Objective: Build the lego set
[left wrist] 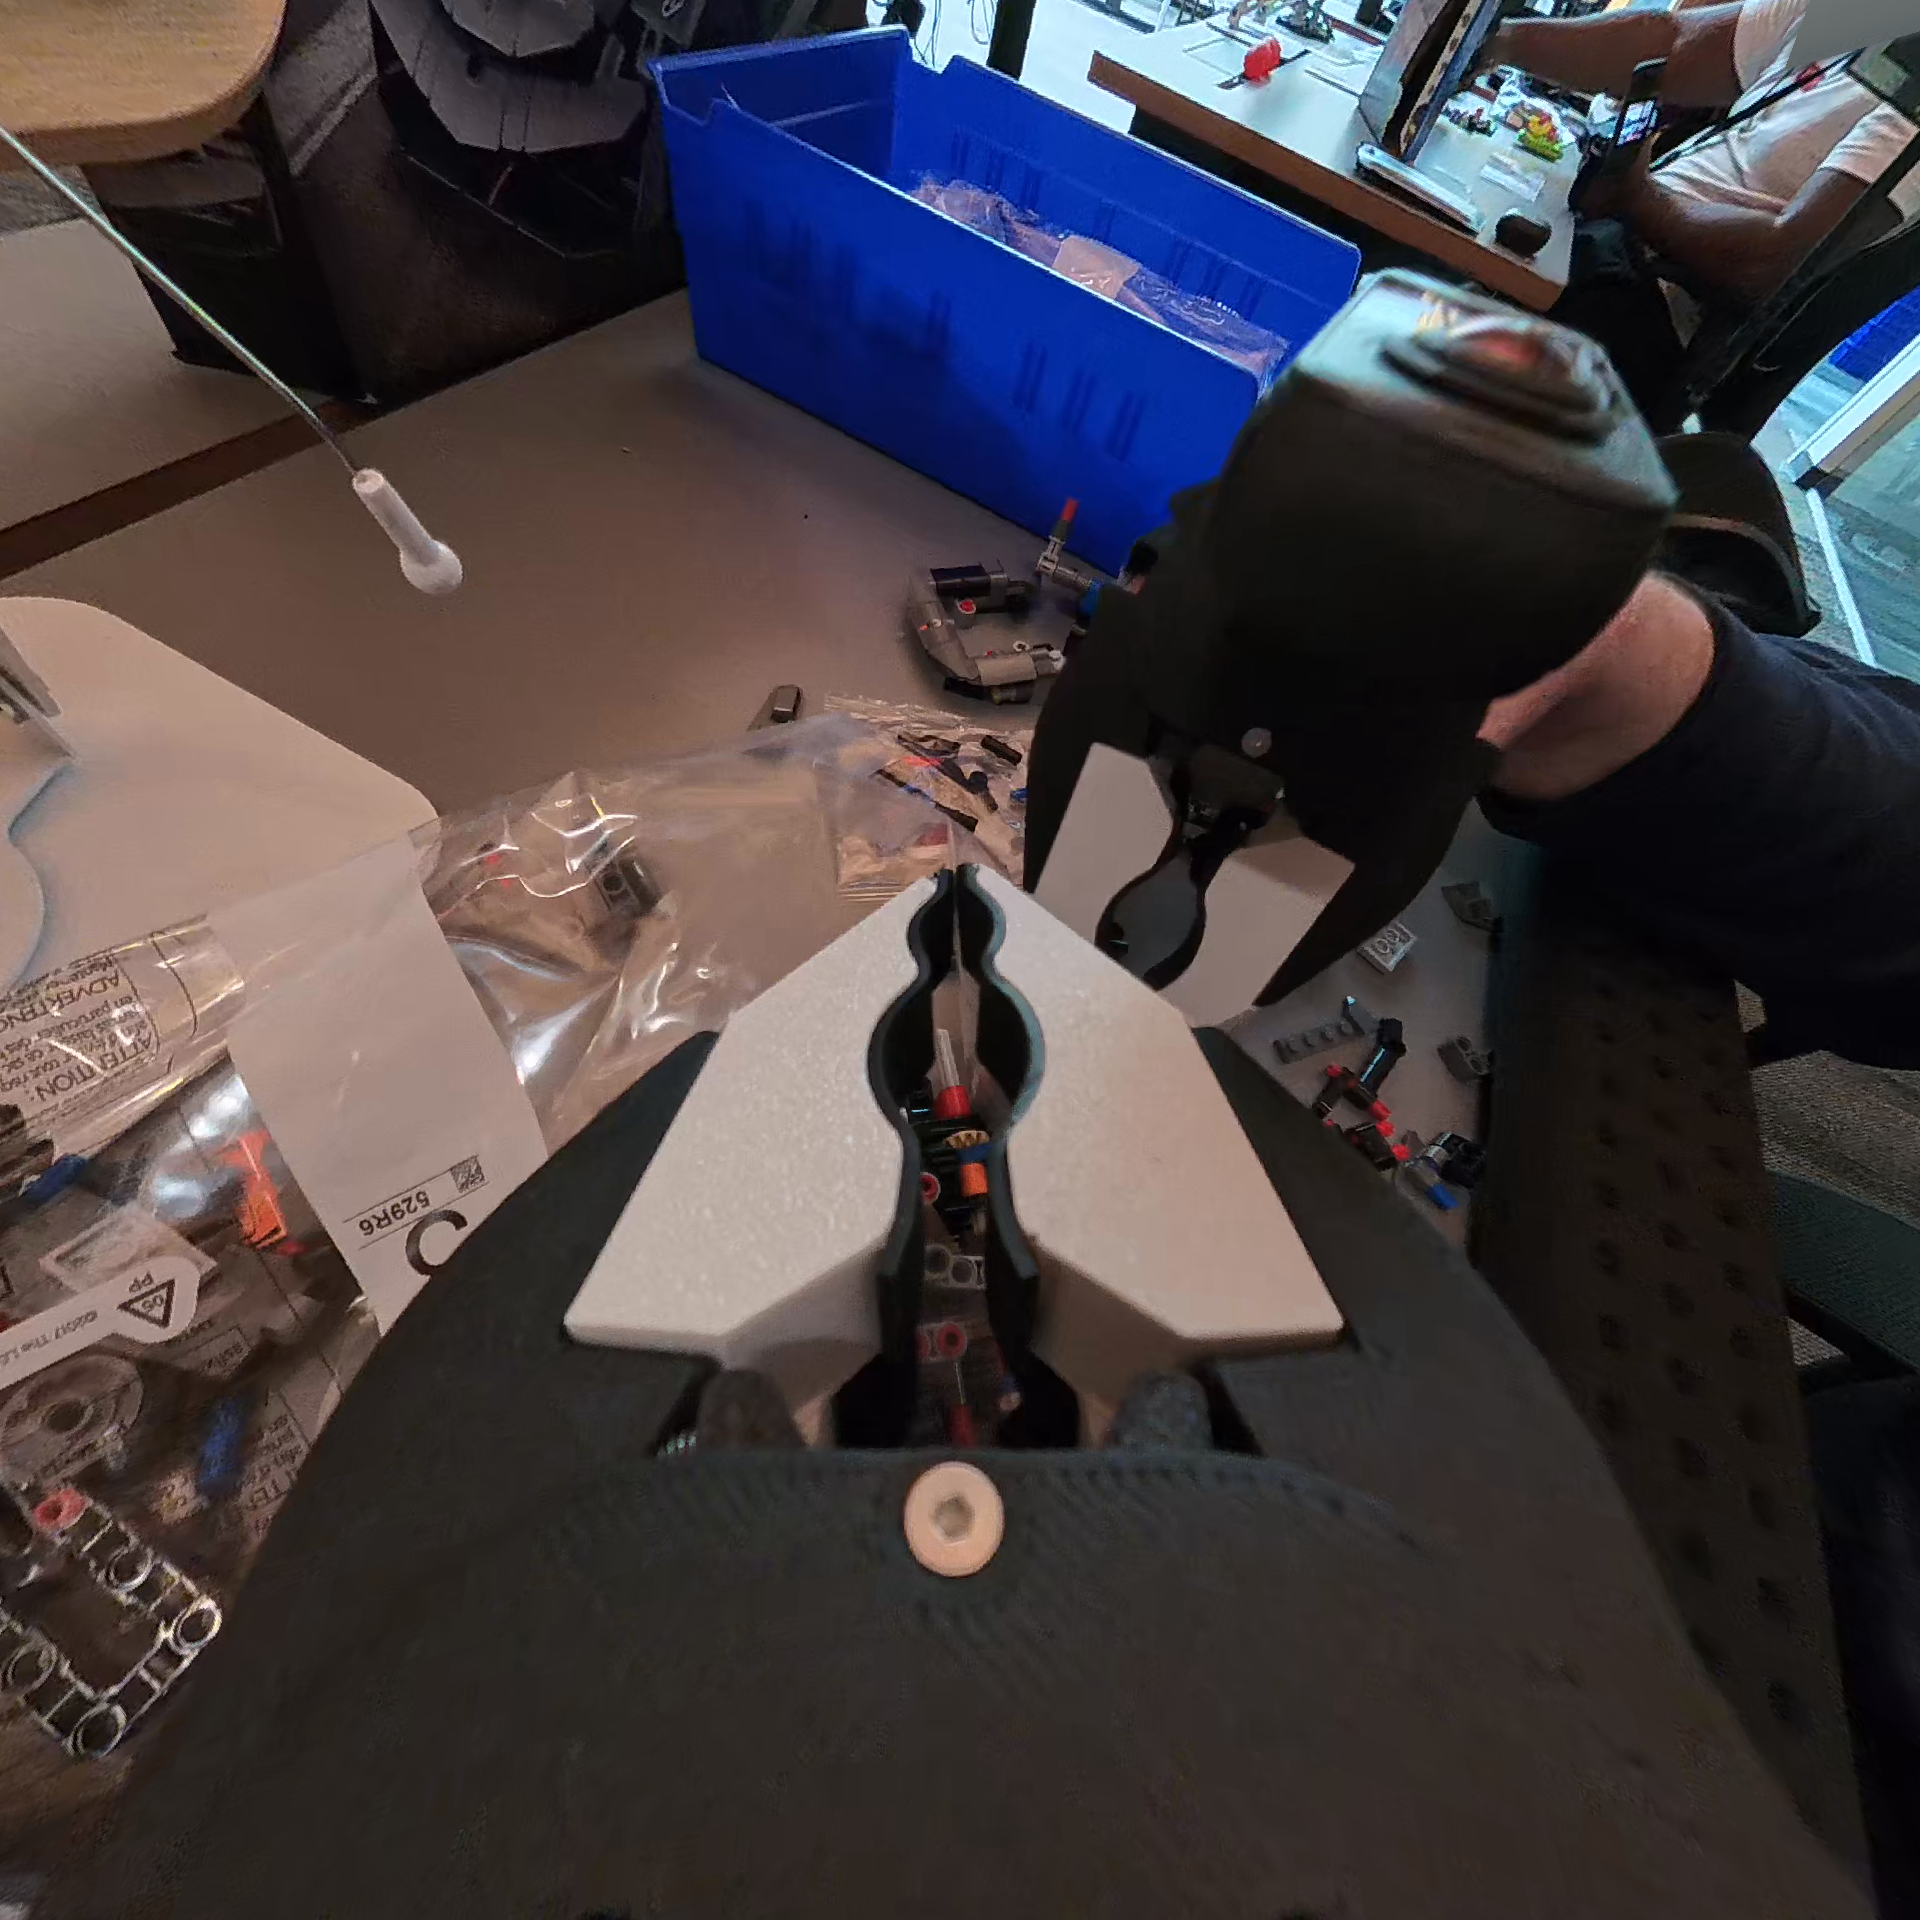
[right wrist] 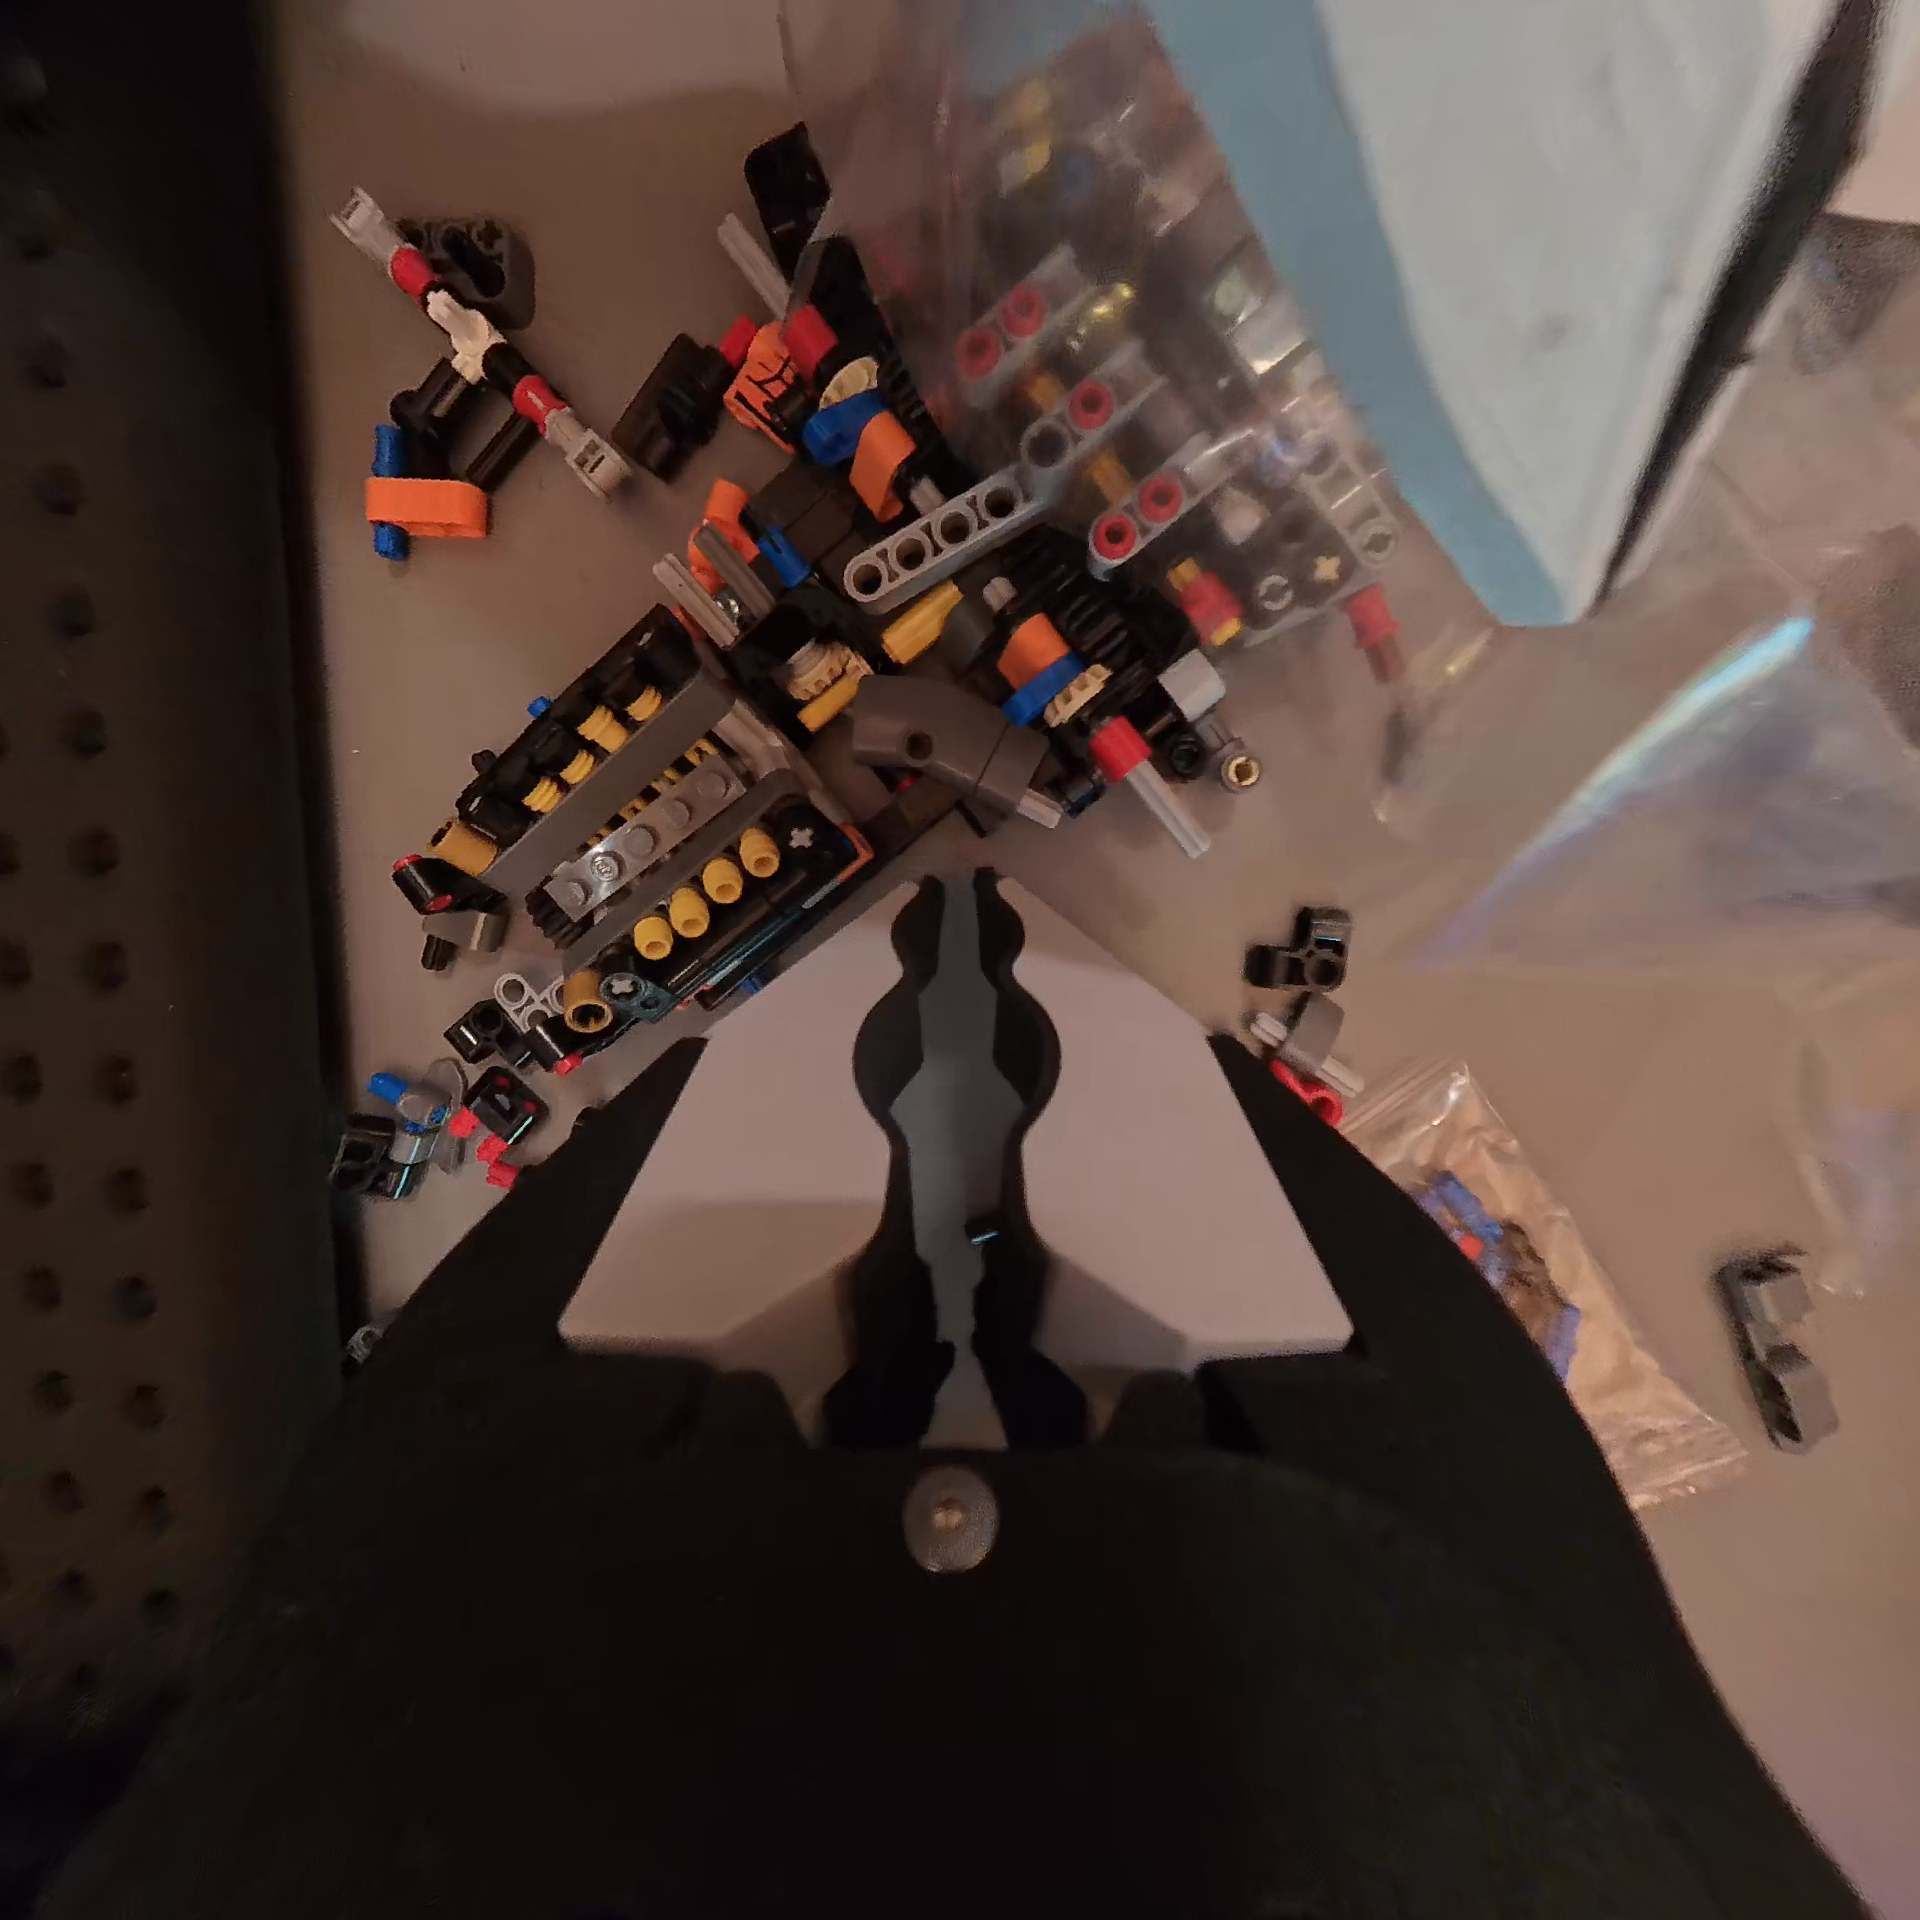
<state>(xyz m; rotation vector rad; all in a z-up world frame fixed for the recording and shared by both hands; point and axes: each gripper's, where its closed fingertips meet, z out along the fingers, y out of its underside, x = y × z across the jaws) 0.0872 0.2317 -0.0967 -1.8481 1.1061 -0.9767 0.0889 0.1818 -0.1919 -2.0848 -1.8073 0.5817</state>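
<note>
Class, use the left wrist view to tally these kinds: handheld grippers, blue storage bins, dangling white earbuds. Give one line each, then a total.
Handheld grippers: 2 (left gripper, right gripper)
Blue storage bin: 1
White earbud: 1
Total: 4

**Half-built lego model lies among loose pieces**

The lego assembly (right wrist: 821, 727) lies flat on the desk (right wrist: 582, 135), its long axis running from 7 o'clock to 2 o'clock in the right wrist view. It is mostly black and grey, with two rows of yellow pins, orange and blue connectors, red bushes and a light grey beam with holes across its upper part. Its 2 o'clock end sits under the edge of a clear plastic bag (right wrist: 1299, 343). At 10 o'clock, apart from it, lies a small sub-assembly (right wrist: 468, 384) with an orange band. Loose small pieces (right wrist: 436, 1122) are scattered at 8 o'clock, and others (right wrist: 1304, 966) at 4 o'clock.
</note>
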